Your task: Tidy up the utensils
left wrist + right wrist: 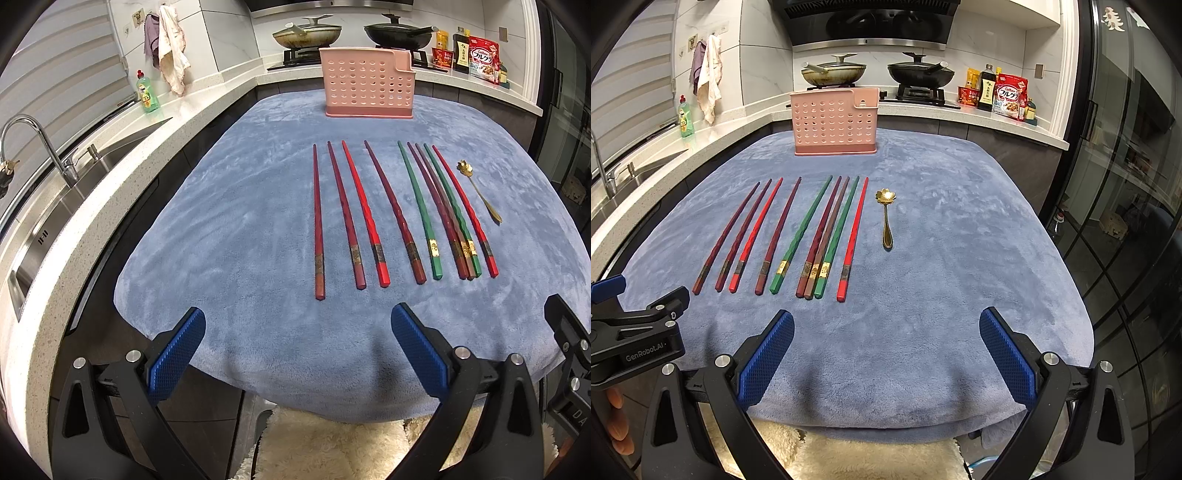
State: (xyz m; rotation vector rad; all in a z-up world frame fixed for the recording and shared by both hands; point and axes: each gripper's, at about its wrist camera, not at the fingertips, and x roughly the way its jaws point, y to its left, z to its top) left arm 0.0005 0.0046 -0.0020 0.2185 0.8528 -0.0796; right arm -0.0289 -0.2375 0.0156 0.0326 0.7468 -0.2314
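Several red, dark red and green chopsticks [399,214] [798,236] lie side by side on a blue cloth [258,229] [960,258]. A small gold spoon [480,192] [885,218] lies to their right. A pink perforated utensil holder [367,83] [834,123] stands upright at the far edge. My left gripper [295,332] is open and empty above the near edge, short of the chopsticks. My right gripper [886,336] is open and empty, also at the near edge.
A sink with faucet [40,147] and a green soap bottle [147,92] are on the left counter. Two pans [871,72] sit on the stove behind the holder. Bottles and food packets [997,94] stand at the back right. A glass door [1126,184] is on the right.
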